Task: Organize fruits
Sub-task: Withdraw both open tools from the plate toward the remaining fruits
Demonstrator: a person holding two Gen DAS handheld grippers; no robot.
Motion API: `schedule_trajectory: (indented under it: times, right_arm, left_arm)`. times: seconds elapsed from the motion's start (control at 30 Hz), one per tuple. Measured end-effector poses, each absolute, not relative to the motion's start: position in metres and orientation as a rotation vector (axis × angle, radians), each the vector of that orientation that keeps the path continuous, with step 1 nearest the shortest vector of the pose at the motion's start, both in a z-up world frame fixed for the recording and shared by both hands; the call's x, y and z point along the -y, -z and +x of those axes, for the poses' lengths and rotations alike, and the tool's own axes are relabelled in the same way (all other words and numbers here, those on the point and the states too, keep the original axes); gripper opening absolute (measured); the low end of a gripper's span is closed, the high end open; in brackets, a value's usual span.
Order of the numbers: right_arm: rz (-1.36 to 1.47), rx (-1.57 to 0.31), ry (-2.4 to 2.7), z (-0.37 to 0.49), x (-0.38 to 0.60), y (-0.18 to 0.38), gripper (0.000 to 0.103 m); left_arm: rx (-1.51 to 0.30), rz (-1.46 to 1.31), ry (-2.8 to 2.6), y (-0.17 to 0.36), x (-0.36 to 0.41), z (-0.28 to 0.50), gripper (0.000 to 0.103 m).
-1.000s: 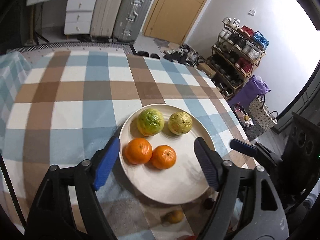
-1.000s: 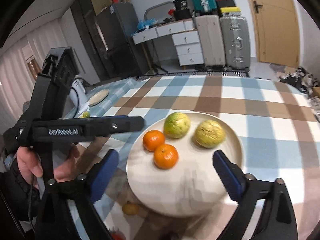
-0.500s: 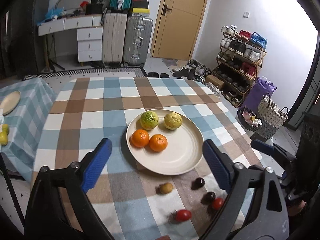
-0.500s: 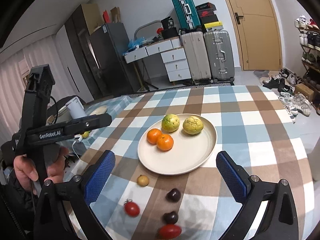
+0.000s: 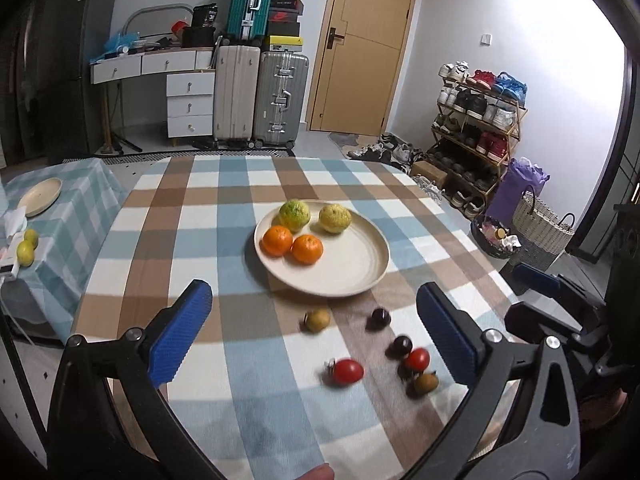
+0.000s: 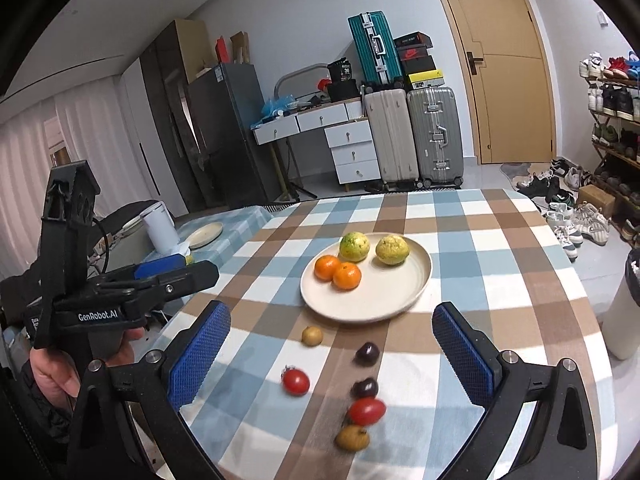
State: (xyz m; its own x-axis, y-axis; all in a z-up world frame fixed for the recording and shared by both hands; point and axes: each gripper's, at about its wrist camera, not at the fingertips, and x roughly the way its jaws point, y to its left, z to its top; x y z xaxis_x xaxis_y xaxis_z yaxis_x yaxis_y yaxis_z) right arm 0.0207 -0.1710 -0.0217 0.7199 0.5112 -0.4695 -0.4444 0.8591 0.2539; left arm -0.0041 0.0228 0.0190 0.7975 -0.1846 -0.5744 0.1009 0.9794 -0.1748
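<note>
A cream plate [image 5: 352, 276] [image 6: 400, 300] on the checked table holds two oranges [image 5: 292, 244] [image 6: 336, 272] and two yellow-green fruits [image 5: 314, 216] [image 6: 374, 247]. In front of it lie loose small fruits: red tomatoes [image 5: 347, 371] [image 6: 296, 381], dark plums [image 5: 379, 317] [image 6: 366, 353] and brownish fruits [image 5: 317, 319] [image 6: 312, 336]. My left gripper [image 5: 316, 336] is open and empty, above the near table. My right gripper [image 6: 332, 356] is open and empty, over the loose fruits. The left gripper also shows in the right wrist view [image 6: 176, 276].
A side table [image 5: 80, 200] at the left carries a second plate [image 5: 40, 196] and lemons [image 5: 26, 248]. Suitcases [image 5: 260, 96], drawers and a door stand behind. A shoe rack [image 5: 476, 120] and baskets are at the right.
Both grippers have pulled back and up from the plate. The plate now sits farther away and the loose small fruits have come into view. Both stay open.
</note>
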Motion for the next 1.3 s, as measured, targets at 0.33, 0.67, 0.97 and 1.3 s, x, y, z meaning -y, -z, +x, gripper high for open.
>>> schedule_trajectory:
  times: [0.33, 0.67, 0.97, 1.3]
  right_arm:
    - [0.111, -0.653, -0.503, -0.009, 0.174, 0.059, 0.103]
    - [0.153, -0.788, -0.501, -0.005, 0.174, 0.113, 0.103]
    - [0.178, -0.814, -0.512, 0.002, 0.172, 0.131, 0.098]
    - [0.164, -0.866, -0.514, 0.01, 0.162, 0.142, 0.059]
  left_arm:
    - [-0.655, -0.171, 0.096, 0.023, -0.023, -0.032, 0.102]
    - [-0.743, -0.168, 0.097, 0.066, -0.012, -0.011, 0.102]
    - [-0.787, -0.191, 0.101, 0.087, -0.018, 0.003, 0.102]
    - [-0.811, -0.193, 0.11, 0.093, -0.016, 0.007, 0.102]
